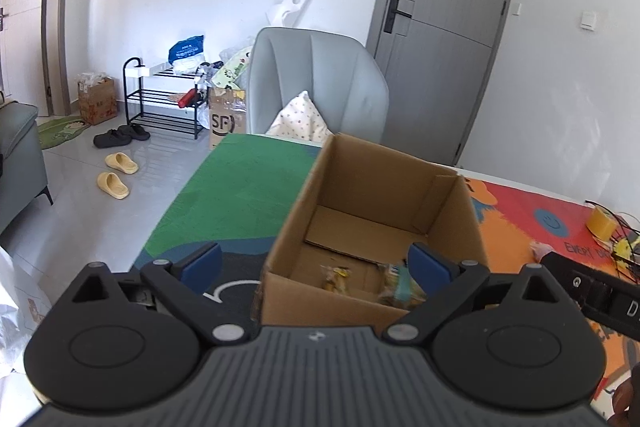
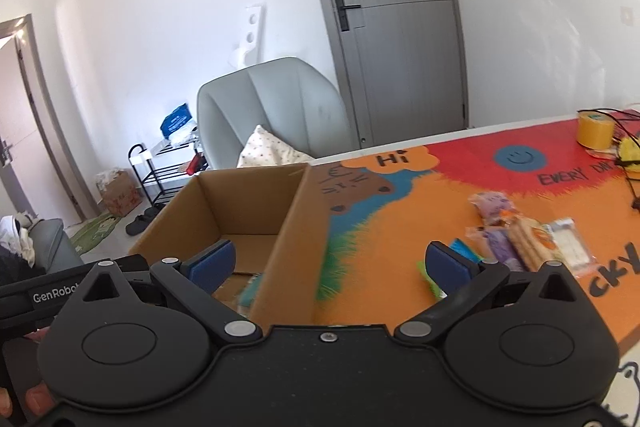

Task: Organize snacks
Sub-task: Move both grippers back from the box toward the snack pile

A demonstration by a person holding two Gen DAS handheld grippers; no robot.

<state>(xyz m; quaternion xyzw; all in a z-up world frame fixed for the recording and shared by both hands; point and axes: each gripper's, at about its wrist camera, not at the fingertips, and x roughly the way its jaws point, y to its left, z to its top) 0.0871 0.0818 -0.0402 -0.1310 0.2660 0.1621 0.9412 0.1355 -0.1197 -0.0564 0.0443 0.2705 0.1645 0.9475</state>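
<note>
Left gripper (image 1: 316,263) jaws wide apart, nothing between the pads, poised over the near wall of the cardboard box (image 1: 360,299). Snack packets (image 1: 396,287) lie on the box floor. Right gripper (image 2: 330,265) also spread, empty, straddling the box's right wall. More snack packets (image 2: 528,239) lie loose on the orange mat (image 2: 400,227).

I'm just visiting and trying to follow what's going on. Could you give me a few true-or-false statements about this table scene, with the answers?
1. The cardboard box already holds some snack packets. True.
2. Both grippers are clamped on snacks. False: the left gripper and right gripper are open and hold nothing.
3. More snacks lie on the mat outside the box. True.
4. The grey door stands open. False: it is closed.
</note>
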